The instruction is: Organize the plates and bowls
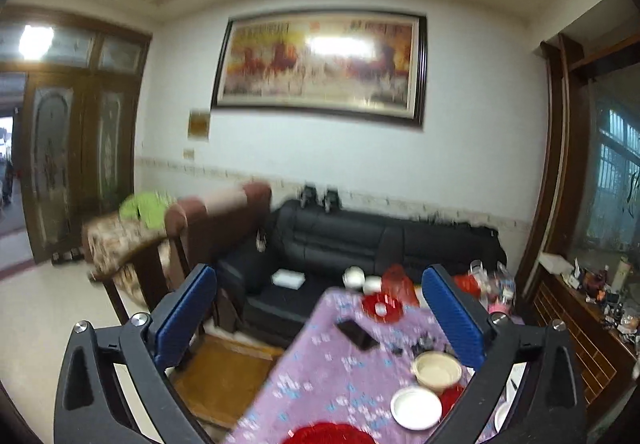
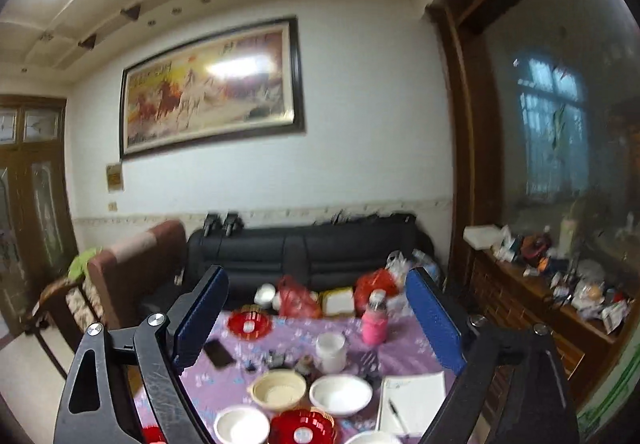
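Both grippers hang high above a table with a purple flowered cloth [image 2: 224,384], pointing towards the far wall. My left gripper [image 1: 320,310] is open, with nothing between its blue pads. My right gripper [image 2: 316,318] is open and empty too. Below the right one lie a beige bowl [image 2: 279,390], a white bowl [image 2: 341,394], a second white bowl [image 2: 242,426] and a red dish [image 2: 303,428]. A red plate [image 2: 250,324] sits farther back. The left wrist view shows the beige bowl [image 1: 437,368], a white bowl [image 1: 416,407] and a red plate [image 1: 328,434] at the bottom edge.
On the table are a phone [image 2: 219,352], a white cup [image 2: 331,350], a pink bottle [image 2: 375,320], a notebook with a pen [image 2: 412,404] and red bags [image 2: 298,298]. A black sofa [image 1: 360,244] stands behind, a wooden chair [image 1: 224,372] at the left, a cluttered sideboard [image 2: 540,308] at the right.
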`<act>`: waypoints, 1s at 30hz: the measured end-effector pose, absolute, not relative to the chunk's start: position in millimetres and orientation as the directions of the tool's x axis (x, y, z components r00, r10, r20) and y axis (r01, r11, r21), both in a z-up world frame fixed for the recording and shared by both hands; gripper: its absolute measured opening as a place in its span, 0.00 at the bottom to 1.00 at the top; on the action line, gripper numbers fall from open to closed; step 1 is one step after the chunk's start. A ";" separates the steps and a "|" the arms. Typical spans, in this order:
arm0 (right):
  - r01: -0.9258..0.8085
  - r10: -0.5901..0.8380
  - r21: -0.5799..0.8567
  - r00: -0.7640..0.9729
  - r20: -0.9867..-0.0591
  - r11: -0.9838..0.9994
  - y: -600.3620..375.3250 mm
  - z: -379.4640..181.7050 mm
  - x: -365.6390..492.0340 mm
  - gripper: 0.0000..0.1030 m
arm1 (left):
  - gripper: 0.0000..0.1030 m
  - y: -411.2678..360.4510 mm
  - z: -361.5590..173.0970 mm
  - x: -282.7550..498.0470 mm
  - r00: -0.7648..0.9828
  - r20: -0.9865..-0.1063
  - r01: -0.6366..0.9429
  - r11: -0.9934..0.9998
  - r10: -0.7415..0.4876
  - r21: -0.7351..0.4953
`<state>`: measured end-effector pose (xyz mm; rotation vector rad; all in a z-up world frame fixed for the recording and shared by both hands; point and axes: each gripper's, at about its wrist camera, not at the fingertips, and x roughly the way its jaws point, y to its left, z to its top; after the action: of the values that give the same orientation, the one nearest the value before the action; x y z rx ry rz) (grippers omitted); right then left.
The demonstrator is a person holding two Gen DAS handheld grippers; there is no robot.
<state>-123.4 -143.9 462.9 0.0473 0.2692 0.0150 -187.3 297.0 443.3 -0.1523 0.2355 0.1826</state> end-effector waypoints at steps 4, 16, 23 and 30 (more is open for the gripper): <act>-0.041 0.066 0.066 0.894 -0.443 0.997 -126.6 357.5 -78.8 0.90 | 1.00 277.5 357.1 -138.3 0.903 -0.424 -0.130 0.983 0.065 -0.127; -0.041 0.414 0.487 0.589 -0.693 0.873 -114.1 92.6 3.0 0.77 | 1.00 216.7 163.6 -17.8 0.646 -0.745 -0.053 0.964 -0.165 -0.259; -0.043 0.444 0.509 0.553 -0.704 0.860 -84.5 55.4 38.6 0.62 | 0.85 181.2 105.4 47.5 0.533 -0.822 -0.040 0.965 -0.198 -0.259; -0.050 0.465 0.530 0.553 -0.691 0.847 -78.7 46.6 62.1 0.59 | 0.64 157.5 56.0 91.5 0.413 -0.874 -0.052 0.952 -0.254 -0.301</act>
<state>62.1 -78.7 46.6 0.4885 0.9435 0.3192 91.5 157.5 56.0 -0.3019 1.1426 -0.1297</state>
